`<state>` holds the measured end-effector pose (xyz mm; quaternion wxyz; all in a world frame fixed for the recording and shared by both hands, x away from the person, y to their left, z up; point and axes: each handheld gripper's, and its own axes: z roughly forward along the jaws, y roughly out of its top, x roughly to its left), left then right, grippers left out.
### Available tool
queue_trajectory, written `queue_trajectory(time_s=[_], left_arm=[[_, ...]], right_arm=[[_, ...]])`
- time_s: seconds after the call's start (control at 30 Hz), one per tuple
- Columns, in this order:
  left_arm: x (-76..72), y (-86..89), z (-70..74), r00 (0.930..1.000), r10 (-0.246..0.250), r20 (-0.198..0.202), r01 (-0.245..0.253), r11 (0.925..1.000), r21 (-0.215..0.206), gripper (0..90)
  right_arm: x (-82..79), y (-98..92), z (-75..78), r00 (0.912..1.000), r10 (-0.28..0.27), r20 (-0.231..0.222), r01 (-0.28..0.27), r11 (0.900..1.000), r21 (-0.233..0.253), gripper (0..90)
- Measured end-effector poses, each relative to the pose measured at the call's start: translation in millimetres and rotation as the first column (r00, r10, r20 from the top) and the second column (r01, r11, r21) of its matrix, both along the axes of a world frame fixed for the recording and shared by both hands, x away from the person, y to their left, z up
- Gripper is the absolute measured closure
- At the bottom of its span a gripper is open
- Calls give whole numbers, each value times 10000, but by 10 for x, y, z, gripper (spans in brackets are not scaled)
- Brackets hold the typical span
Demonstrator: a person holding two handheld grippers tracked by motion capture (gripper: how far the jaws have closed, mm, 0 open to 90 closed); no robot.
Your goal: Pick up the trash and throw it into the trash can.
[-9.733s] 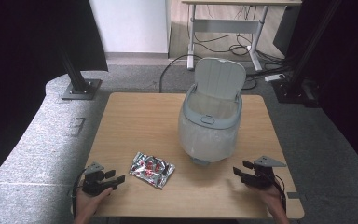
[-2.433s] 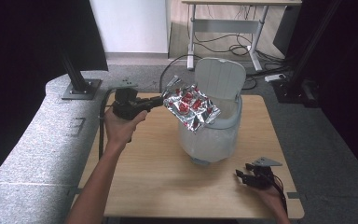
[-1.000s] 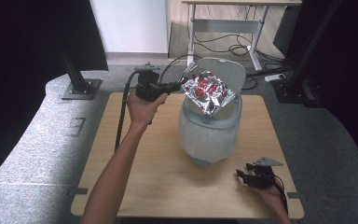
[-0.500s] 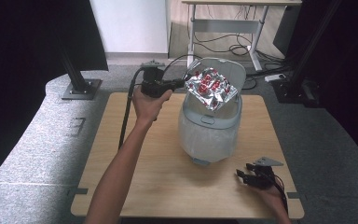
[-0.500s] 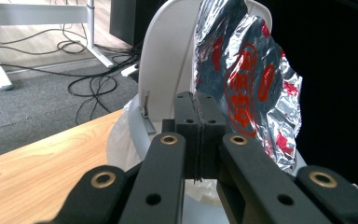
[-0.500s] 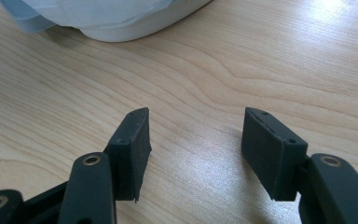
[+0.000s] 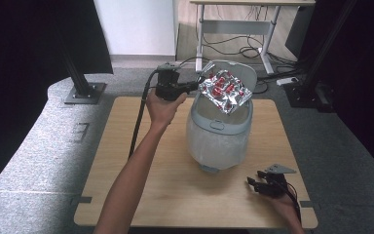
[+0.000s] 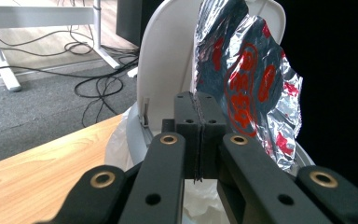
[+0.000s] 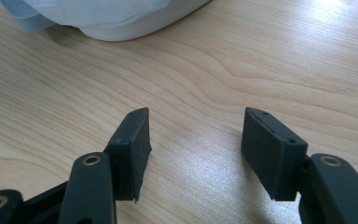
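A crinkled silver foil packet [image 7: 224,91] with red print hangs in the air over the open mouth of a white lidded bin [image 7: 217,139] at the table's middle. My left gripper [image 7: 198,86] is shut on the packet's edge and is held high beside the bin's raised lid [image 7: 241,76]. In the left gripper view the packet [image 8: 249,88] rises from the closed jaws of the left gripper [image 8: 199,105], in front of the lid [image 8: 168,56]. My right gripper [image 7: 256,185] rests low at the table's front right, open, with bare wood between its pads [image 9: 133,149].
The bin holds a white liner bag [image 7: 202,146]. Its rounded base [image 9: 121,18] lies just ahead of the right gripper. The wooden table [image 7: 126,180] is ringed by grey floor; a desk frame and cables [image 7: 233,46] stand behind.
My left gripper has carried the packet from beside the bin up and rightwards to over its opening. The right gripper has stayed put.
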<state>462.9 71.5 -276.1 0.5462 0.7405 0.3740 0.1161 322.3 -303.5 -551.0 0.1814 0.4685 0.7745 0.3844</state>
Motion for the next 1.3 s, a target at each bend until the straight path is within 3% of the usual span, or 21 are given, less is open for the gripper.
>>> queue_trajectory(time_s=[0.27,0.37,0.43,0.5,1.03,1.3], left_arm=[[20,-66,-38,9999,160,52,-160,9998,155,875],[33,-86,-67,10000,68,-31,-67,9997,227,811],[28,-92,-83,9998,125,134,-128,9998,180,737],[29,-90,-92,9999,-92,118,91,9999,123,661],[-43,-17,-108,9982,-594,120,590,9976,354,578],[-143,112,-165,9946,-1032,65,1028,9937,444,487]], right_arm=[[-4,-2,0,10000,10,3,-10,10000,-1,415],[-5,-4,0,10000,9,2,-9,10000,-2,415],[-6,-3,0,10000,-2,3,2,10000,-8,415],[-7,-5,0,10000,-3,3,3,10000,-8,415],[-9,0,0,10000,-26,20,26,10000,-55,415],[-12,11,0,10000,9,13,-9,10000,-74,414]])
